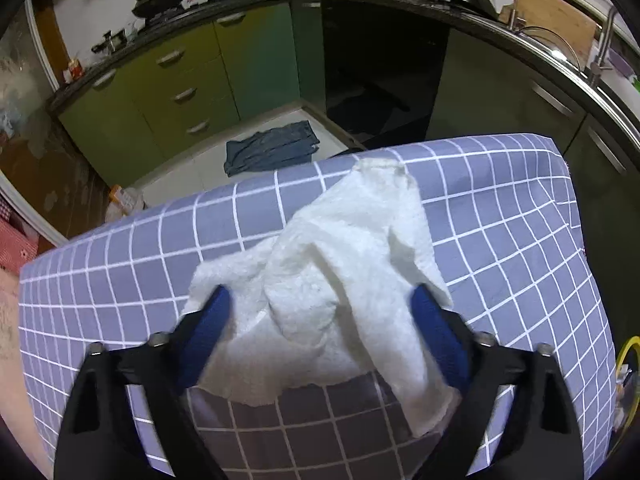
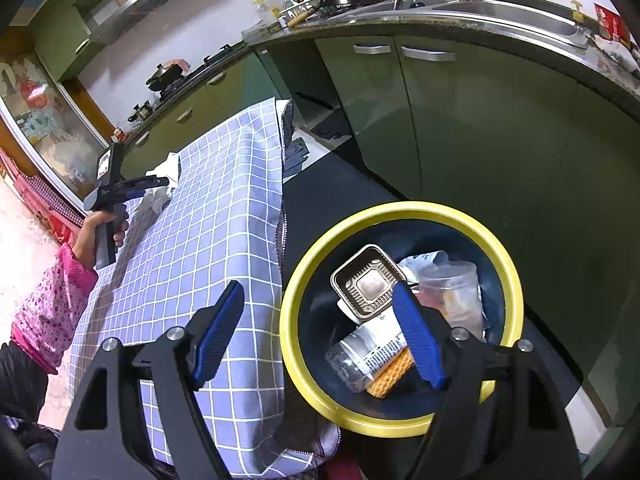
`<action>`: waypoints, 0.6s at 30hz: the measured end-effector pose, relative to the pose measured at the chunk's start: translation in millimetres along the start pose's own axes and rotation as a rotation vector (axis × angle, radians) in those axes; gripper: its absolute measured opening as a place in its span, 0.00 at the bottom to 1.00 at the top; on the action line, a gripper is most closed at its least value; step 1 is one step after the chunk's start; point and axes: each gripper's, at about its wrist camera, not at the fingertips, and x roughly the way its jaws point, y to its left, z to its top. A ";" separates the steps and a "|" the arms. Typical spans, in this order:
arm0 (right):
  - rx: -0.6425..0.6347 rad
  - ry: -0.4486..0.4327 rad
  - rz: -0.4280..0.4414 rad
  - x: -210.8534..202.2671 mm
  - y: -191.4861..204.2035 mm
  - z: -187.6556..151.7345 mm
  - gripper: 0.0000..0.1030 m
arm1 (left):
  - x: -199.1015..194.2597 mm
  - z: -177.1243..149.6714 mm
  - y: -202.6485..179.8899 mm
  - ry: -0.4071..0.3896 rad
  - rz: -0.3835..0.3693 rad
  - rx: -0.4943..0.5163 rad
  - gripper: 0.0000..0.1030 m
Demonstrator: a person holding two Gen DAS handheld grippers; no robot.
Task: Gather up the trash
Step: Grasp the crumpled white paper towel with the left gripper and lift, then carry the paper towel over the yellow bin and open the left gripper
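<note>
Left gripper (image 1: 320,332): jaws wide, straddling crumpled white paper towel (image 1: 336,280) on checked tablecloth (image 1: 500,240), pads touching towel edges. Right gripper (image 2: 320,332): jaws apart, empty; yellow-rimmed bin (image 2: 400,212) at two o'clock.

left claw (image 1: 320,308): angled steeply down, blue fingers (image 1: 208,332) spread wide, not pinching
right claw (image 2: 320,328): tilted down, jaws wide apart, nothing between
left hand (image 2: 105,229): wraps the grip, pink patterned sleeve

A crumpled paper towel (image 1: 340,280) lies on the table (image 1: 500,240) (bin (image 2: 404,426) beside it).
</note>
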 end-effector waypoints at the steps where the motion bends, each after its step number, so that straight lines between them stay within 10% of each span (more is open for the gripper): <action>1: 0.000 -0.001 0.000 -0.5 0.2 0.0 0.70 | 3.0 1.2 0.2 0.007 -0.004 -0.005 0.71; 5: -0.002 -0.003 -0.003 -1.4 1.6 -0.3 0.70 | 5.3 -0.9 -0.7 -0.009 -0.016 -0.001 0.56; 10: -0.005 -0.001 -0.002 -2.6 4.6 -0.7 0.70 | 2.4 -5.5 -7.5 -0.032 -0.027 0.010 0.11; 18: -0.013 -0.011 0.005 -6.5 6.4 -1.1 0.70 | -40.4 -27.7 -8.1 -0.113 -0.049 0.021 0.08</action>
